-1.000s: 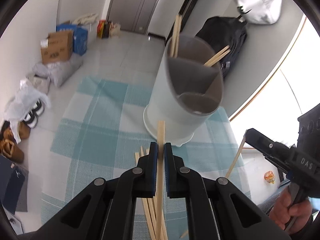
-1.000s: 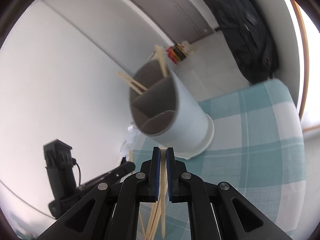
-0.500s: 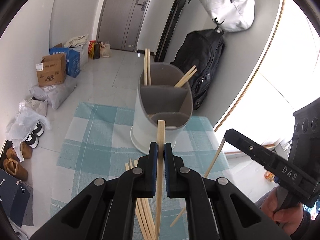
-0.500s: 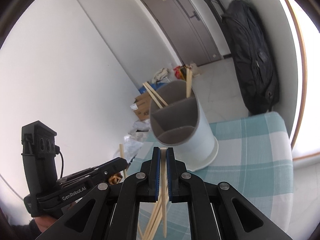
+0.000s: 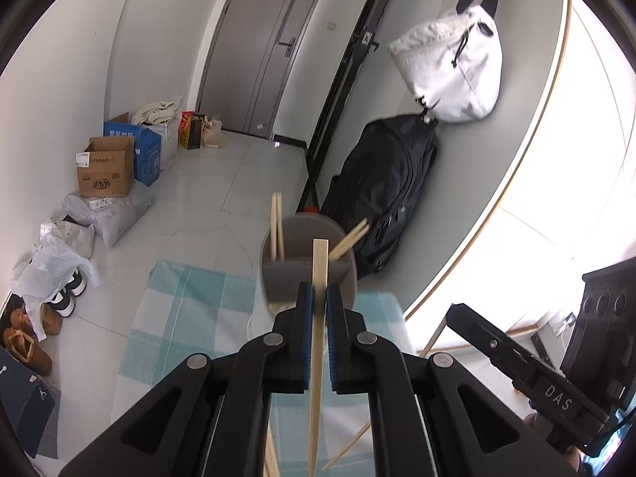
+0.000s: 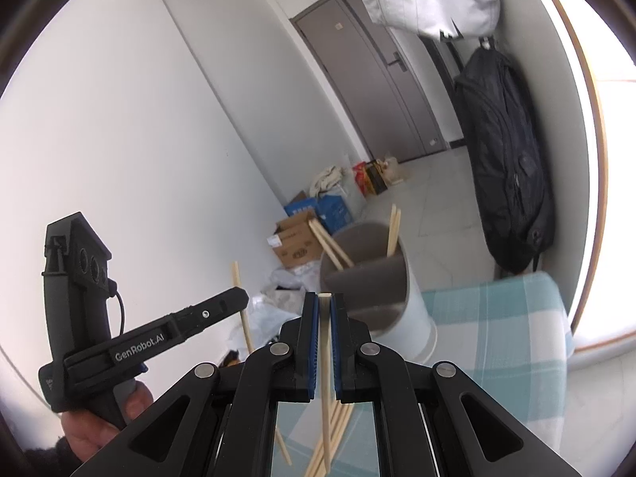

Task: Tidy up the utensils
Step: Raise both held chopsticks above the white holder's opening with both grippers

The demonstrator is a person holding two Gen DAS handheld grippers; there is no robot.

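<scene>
Black "DAS" right gripper (image 6: 325, 298) and "GenRobot.AI" left gripper (image 5: 316, 294) each clamp one chopstick (image 5: 318, 342).

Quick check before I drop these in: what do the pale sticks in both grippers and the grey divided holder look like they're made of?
Pale square-cut chopsticks: likely bamboo or light wood, matte and unvarnished, with a straw colour.
Grey divided cylindrical holder: likely plastic, smooth with a dull sheen, with thin moulded-looking walls and partition. Ceramic can't be ruled out.
</scene>
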